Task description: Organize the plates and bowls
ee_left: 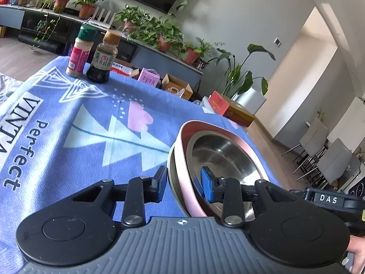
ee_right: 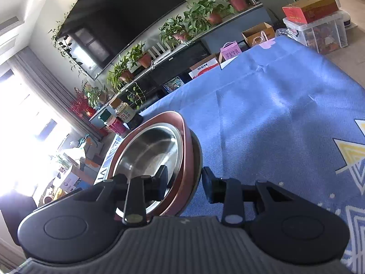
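Observation:
A steel bowl with a pink rim (ee_left: 219,153) is held between both grippers above the blue tablecloth (ee_left: 95,123). My left gripper (ee_left: 186,182) straddles its near rim, one finger outside and the blue pad (ee_left: 206,187) inside. In the right wrist view the same bowl (ee_right: 150,150) is gripped on its other side by my right gripper (ee_right: 186,182), one finger inside and one outside. A second steel rim shows just beneath the pink one, so it looks like nested bowls. The bowl is tilted in both views.
Two seasoning bottles (ee_left: 79,52) (ee_left: 102,59) stand at the far edge of the table. Cardboard boxes (ee_left: 176,86), a red box (ee_left: 228,109) and potted plants (ee_left: 159,32) lie beyond it. Chairs (ee_left: 330,159) stand at the right.

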{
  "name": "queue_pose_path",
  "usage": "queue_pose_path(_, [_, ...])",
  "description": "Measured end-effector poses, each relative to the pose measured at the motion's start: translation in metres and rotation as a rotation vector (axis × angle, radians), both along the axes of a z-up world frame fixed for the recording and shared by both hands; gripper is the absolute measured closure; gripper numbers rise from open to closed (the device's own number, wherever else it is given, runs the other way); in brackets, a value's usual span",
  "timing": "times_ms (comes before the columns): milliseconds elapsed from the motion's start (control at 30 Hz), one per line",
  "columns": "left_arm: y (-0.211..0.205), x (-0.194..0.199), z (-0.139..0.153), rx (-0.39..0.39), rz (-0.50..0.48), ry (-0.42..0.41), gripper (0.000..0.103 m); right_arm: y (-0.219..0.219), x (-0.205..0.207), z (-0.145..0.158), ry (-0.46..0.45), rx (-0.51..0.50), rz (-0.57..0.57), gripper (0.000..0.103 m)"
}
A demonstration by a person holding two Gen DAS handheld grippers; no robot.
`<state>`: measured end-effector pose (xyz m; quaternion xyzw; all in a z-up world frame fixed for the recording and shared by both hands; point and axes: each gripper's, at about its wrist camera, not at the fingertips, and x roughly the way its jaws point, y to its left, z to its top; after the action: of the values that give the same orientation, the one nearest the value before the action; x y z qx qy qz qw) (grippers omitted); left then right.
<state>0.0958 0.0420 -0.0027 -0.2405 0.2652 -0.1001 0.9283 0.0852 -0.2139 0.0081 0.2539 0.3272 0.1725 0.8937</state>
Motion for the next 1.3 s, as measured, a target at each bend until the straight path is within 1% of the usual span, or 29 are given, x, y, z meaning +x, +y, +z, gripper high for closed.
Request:
queue_pose_path(300, [0.007,-0.02,0.023,-0.024,0.012,-0.087,0.075,0.003,-0.011,0.018,-0.096,0.015,0.007,0.046])
queue_pose_path(367, [0.007,-0.026,0.03,-0.02,0.017,-0.108,0.075,0.006,-0.015,0.026,-0.125,0.009,0.006,0.046])
queue_pose_path(533, [0.003,-0.044,0.04,-0.006,0.008,-0.129,0.075,0.008,-0.033,0.035,-0.173,-0.009,-0.01,0.047])
queue_pose_path(833, [-0.009,-0.081,0.054,0.02,-0.011,-0.147,0.076,0.006,-0.067,0.034,-0.168,0.003,-0.034,0.047])
queue_pose_path(1100, [-0.014,-0.11,0.059,0.016,-0.018,-0.149,0.076,0.007,-0.089,0.041,-0.176,0.005,-0.054,0.047])
queue_pose_path(1300, [-0.017,-0.124,0.062,0.012,-0.026,-0.148,0.076,0.007,-0.105,0.045,-0.187,-0.015,-0.07,0.047])
